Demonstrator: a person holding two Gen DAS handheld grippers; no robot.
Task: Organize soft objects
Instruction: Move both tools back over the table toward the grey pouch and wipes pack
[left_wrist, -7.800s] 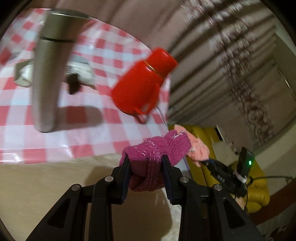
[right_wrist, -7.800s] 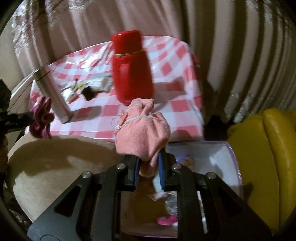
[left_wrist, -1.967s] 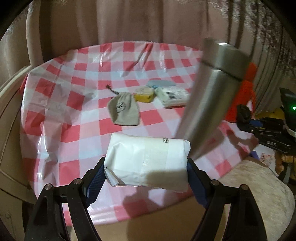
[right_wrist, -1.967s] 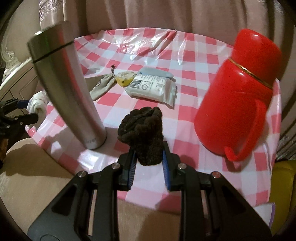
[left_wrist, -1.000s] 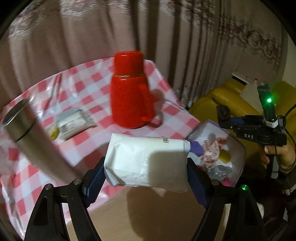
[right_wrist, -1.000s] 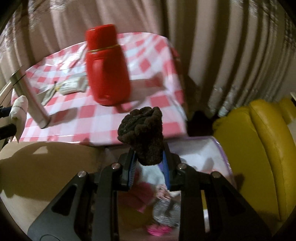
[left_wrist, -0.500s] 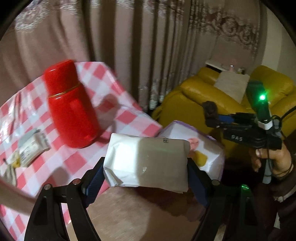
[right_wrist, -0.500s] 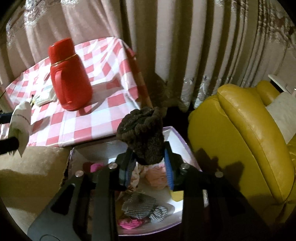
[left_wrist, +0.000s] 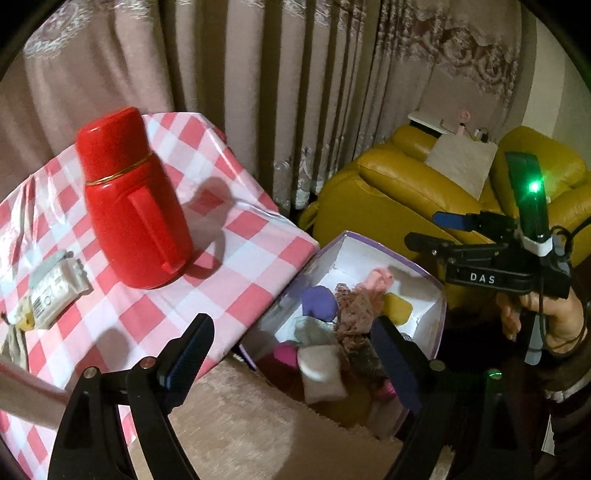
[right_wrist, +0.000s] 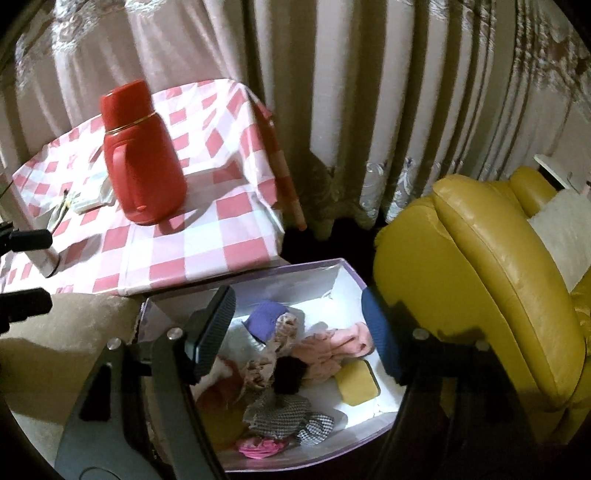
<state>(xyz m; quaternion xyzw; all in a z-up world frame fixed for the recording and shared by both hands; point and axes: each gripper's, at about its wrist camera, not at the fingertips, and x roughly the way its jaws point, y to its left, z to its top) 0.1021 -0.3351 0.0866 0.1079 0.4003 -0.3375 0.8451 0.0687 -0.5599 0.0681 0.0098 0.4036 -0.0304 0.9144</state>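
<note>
A white box with a purple rim (left_wrist: 384, 248) (right_wrist: 295, 266) stands on the floor between the table and the sofa, holding several soft items. The white packet (left_wrist: 322, 373) lies in it at the near side. The dark brown glove (right_wrist: 290, 373) lies in its middle among pink and patterned cloths. My left gripper (left_wrist: 295, 350) is open and empty above the box's near edge. My right gripper (right_wrist: 299, 325) is open and empty right over the box; it also shows in the left wrist view (left_wrist: 436, 230).
A red thermos (left_wrist: 133, 214) (right_wrist: 142, 155) stands on the red-checked tablecloth (left_wrist: 236, 258). A wrapped tissue pack (left_wrist: 55, 291) lies at the left. A yellow sofa (right_wrist: 480, 288) is right of the box. A beige cushion (left_wrist: 240, 424) lies below my left gripper. Curtains hang behind.
Both grippers opened over the box. The white packet dropped from the left one and the dark glove from the right one; both now lie in the box.
</note>
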